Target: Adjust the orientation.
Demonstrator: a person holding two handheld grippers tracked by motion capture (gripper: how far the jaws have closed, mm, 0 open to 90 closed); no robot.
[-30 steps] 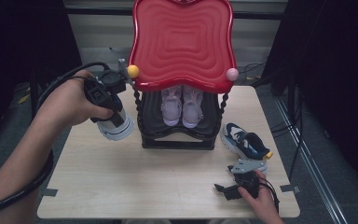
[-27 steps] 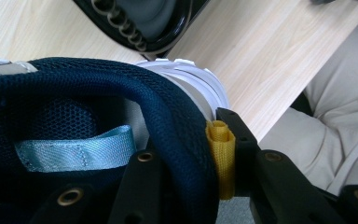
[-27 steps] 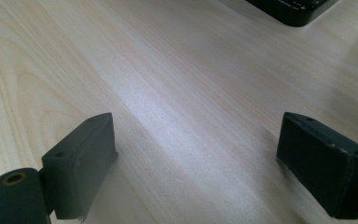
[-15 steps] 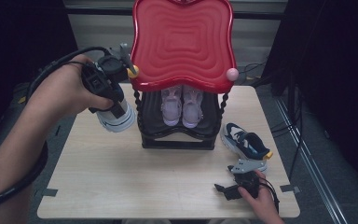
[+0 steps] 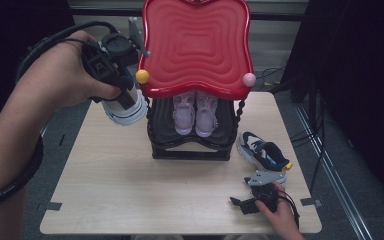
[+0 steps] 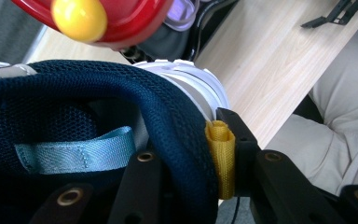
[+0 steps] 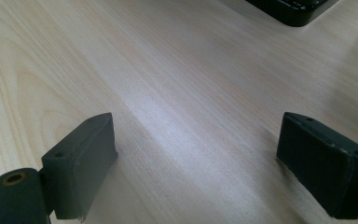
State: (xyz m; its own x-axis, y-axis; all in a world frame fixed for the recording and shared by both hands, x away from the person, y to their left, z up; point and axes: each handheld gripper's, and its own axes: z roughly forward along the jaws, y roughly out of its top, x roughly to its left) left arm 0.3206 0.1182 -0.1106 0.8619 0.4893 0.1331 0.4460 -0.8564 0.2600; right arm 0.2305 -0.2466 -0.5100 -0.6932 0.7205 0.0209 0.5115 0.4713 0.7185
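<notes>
Tabletop (image 5: 130,190) of pale wood is seen from above, and a black shoe rack (image 5: 190,145) is stood on its far middle. The rack is topped by a large red tray-like shelf (image 5: 195,45) with a wavy rim, tipped up toward the camera, and a yellow ball (image 5: 142,76) and a pink ball (image 5: 249,79) are fixed at its two front corners. A pair of pale lilac shoes (image 5: 196,112) is set side by side on the lower tier of the rack, toes toward the viewer.

A navy sneaker with a white sole (image 5: 125,107) is held in the air at the left of the rack, just beside the yellow ball and clear of the tabletop. It is gripped by the left gripper (image 5: 112,60), which is carried in a hand raised from the left. In the left gripper view, the fingers (image 6: 242,144) are seen closed narrowly on the padded navy collar at the heel (image 6: 177,130), with a yellow pull loop (image 6: 221,154) pinched against one of them; a light blue strap (image 6: 74,151) is seen inside the shoe.

A second navy sneaker (image 5: 262,152) is laid on its sole on the tabletop, to the right of the rack's base.

The right gripper (image 5: 252,202) is rested low at the near right edge of the tabletop, just in front of that second sneaker. In the right gripper view its fingers (image 7: 81,158) are spread wide, with bare wood between them.
</notes>
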